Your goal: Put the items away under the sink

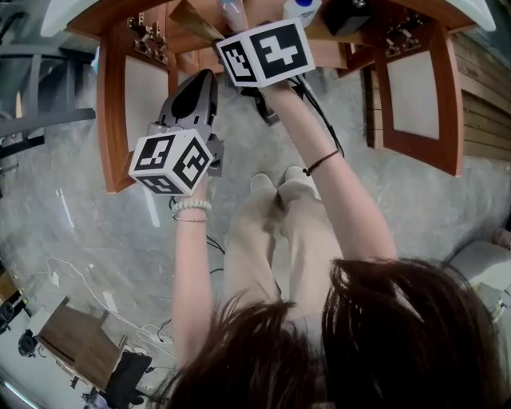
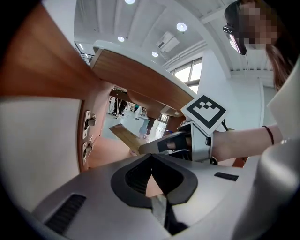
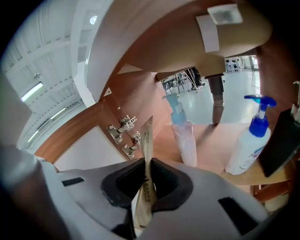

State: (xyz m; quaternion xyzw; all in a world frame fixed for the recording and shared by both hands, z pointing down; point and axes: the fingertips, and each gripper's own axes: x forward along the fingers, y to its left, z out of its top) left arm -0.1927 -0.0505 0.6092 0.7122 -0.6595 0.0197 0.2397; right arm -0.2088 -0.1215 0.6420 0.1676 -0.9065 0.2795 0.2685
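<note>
My right gripper (image 3: 147, 171) is shut on a flat tan packet (image 3: 147, 140) that stands on edge between the pads. The packet points into the open cabinet under the sink. In the head view the right gripper's marker cube (image 1: 263, 52) hides its jaws, and the packet (image 1: 192, 17) sticks out toward the cabinet shelf. My left gripper (image 2: 151, 174) is to the left of the right one, just outside the cabinet. Its jaws are shut with nothing between them. From the left gripper view I see the right gripper (image 2: 165, 143) holding the packet (image 2: 124, 136).
On the cabinet floor stand a clear spray bottle (image 3: 185, 140), a white pump bottle (image 3: 246, 150) and a black object (image 3: 281, 140). The drain pipe (image 3: 216, 98) hangs from the basin. Both doors (image 1: 128, 104) (image 1: 419, 96) are swung open, with hinges (image 3: 124, 133) on the left.
</note>
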